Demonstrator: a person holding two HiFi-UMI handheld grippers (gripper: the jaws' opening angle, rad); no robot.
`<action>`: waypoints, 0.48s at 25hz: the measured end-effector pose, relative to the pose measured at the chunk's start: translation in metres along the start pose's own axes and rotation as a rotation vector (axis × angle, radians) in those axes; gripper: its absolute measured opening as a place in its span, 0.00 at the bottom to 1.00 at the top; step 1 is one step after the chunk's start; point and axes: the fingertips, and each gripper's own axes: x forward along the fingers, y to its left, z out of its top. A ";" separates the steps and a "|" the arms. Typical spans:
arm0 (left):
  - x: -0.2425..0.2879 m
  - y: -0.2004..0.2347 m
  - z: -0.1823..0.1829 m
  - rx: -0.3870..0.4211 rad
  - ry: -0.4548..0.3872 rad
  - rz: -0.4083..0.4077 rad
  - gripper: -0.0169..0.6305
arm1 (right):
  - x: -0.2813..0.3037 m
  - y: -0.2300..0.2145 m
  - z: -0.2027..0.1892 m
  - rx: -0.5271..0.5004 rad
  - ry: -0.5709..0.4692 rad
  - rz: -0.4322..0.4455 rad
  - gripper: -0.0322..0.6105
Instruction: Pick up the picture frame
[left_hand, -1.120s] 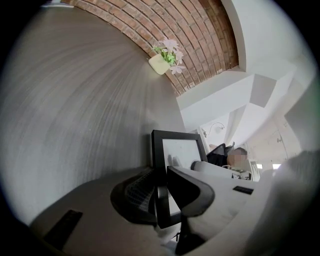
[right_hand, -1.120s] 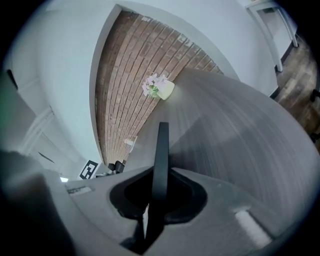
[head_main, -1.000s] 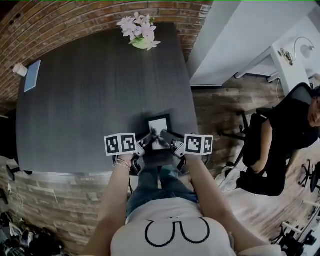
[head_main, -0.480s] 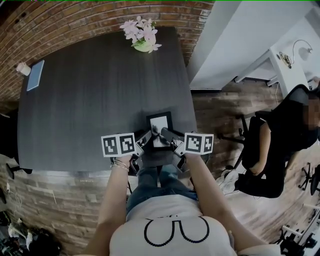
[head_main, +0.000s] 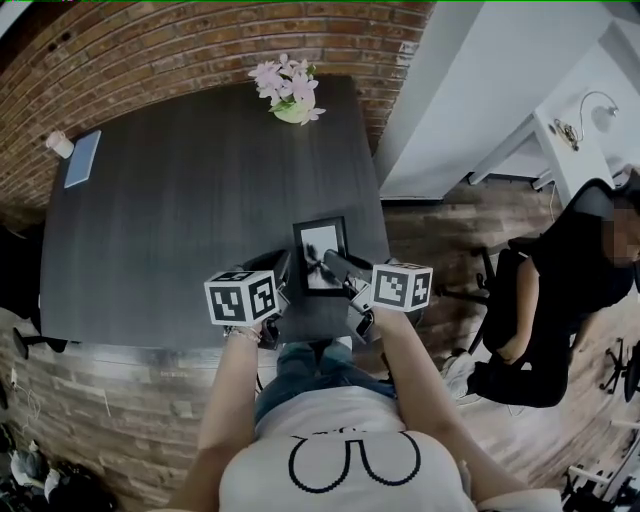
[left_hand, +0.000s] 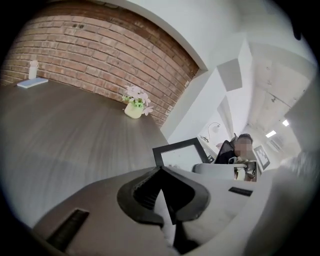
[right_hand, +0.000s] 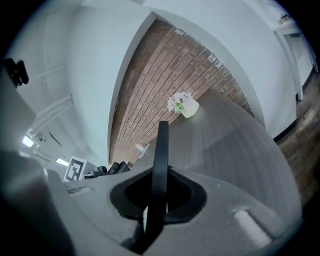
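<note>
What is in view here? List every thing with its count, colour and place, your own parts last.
table: one, dark grey, centre, against the wall
brick wall: one, red-brown, behind the table
picture frame: one, black with white inside, at the table's near right, gripped on one edge
flower pot: one, pink blooms in a pale pot, at the table's far edge
book: one, blue, flat at the table's far left
container: one, small, white, beside the book
seated person: one, dark clothes, on a chair at far right
desk: one, white, upper right
left tongs: one, grey, jaws together, empty, left of the frame
right tongs: one, grey, shut on the frame's edge
</note>
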 end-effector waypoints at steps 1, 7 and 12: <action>-0.001 -0.003 0.005 0.013 -0.020 -0.001 0.02 | -0.002 0.003 0.006 -0.021 -0.011 -0.001 0.09; -0.014 -0.017 0.046 0.143 -0.165 0.034 0.02 | -0.014 0.022 0.039 -0.112 -0.091 0.024 0.09; -0.030 -0.024 0.078 0.238 -0.274 0.087 0.02 | -0.024 0.041 0.064 -0.203 -0.150 0.037 0.09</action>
